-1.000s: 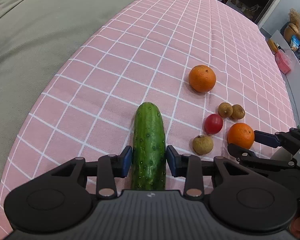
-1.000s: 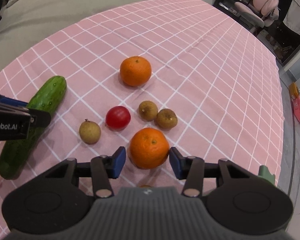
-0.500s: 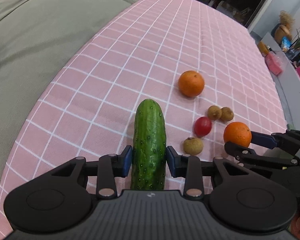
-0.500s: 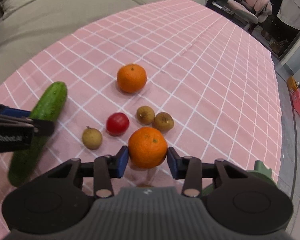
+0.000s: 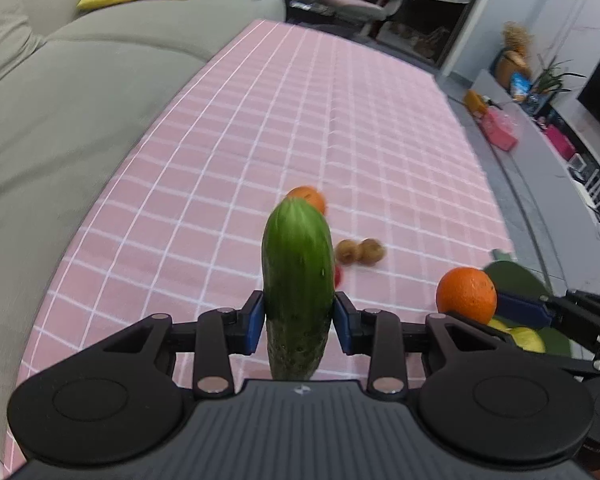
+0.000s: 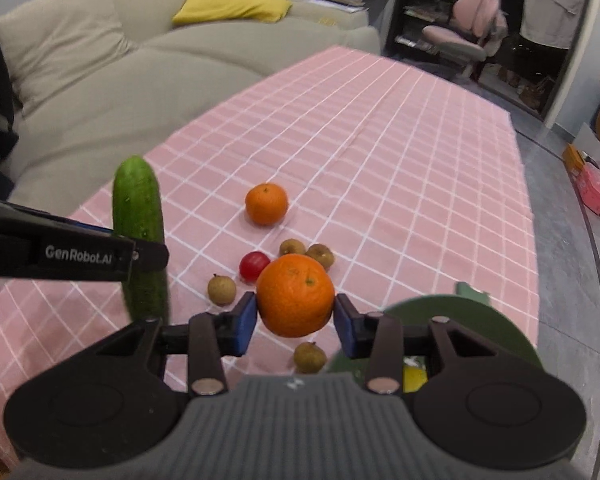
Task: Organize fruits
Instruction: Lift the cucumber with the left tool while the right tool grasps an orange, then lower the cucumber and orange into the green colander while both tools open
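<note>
The left black two-finger gripper with blue pads point(image 5: 298, 322) is clamped on a long green cucumber point(image 5: 298, 276), holding it raised above the cloth with its tip pointing forward. The right black gripper with blue pads point(image 6: 295, 320) is closed on a round orange point(image 6: 295, 295), lifted clear, just right of the left one.
</note>
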`<act>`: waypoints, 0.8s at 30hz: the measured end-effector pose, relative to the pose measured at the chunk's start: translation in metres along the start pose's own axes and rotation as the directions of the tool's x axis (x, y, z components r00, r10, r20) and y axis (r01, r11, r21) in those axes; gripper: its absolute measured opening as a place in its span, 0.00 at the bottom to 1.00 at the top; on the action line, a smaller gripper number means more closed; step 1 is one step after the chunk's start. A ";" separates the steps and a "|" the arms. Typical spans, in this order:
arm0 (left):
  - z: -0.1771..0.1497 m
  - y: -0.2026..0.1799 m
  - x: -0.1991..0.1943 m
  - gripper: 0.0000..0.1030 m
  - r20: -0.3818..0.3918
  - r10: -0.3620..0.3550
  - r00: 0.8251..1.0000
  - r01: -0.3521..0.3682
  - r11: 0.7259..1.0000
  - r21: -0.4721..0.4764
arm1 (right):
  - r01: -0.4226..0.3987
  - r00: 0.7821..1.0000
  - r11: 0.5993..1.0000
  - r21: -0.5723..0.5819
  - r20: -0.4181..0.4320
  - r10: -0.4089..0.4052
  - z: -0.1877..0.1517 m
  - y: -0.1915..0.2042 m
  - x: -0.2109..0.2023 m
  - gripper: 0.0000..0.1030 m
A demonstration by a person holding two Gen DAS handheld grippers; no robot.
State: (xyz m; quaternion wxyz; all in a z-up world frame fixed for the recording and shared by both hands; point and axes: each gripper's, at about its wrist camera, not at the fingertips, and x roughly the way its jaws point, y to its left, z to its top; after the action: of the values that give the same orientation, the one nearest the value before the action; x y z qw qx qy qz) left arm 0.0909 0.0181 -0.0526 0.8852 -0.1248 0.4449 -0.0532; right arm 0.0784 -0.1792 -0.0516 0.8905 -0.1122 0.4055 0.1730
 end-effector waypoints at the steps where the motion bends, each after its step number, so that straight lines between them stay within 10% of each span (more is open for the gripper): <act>1: 0.000 -0.003 -0.005 0.39 0.010 -0.005 1.000 0.005 1.000 0.008 | 0.006 1.000 1.000 0.008 0.009 -0.006 -0.002 -0.003 -0.006 0.37; 13: 0.012 -0.054 -0.039 0.39 0.063 -0.163 0.985 0.158 0.985 0.073 | 0.114 0.991 0.985 0.131 0.048 -0.122 -0.043 -0.063 -0.068 0.38; 24: 0.002 -0.105 -0.010 0.39 -0.093 -0.355 0.930 0.360 0.932 0.041 | 0.167 0.986 0.964 0.209 -0.006 -0.169 -0.075 -0.101 -0.085 0.38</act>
State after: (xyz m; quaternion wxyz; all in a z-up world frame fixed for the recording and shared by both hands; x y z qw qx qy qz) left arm 0.0885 -0.0809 -0.0158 0.8444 -0.1759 0.4500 -0.2315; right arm 0.0154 -0.3157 -0.0300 0.9112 -0.0512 0.4052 0.0542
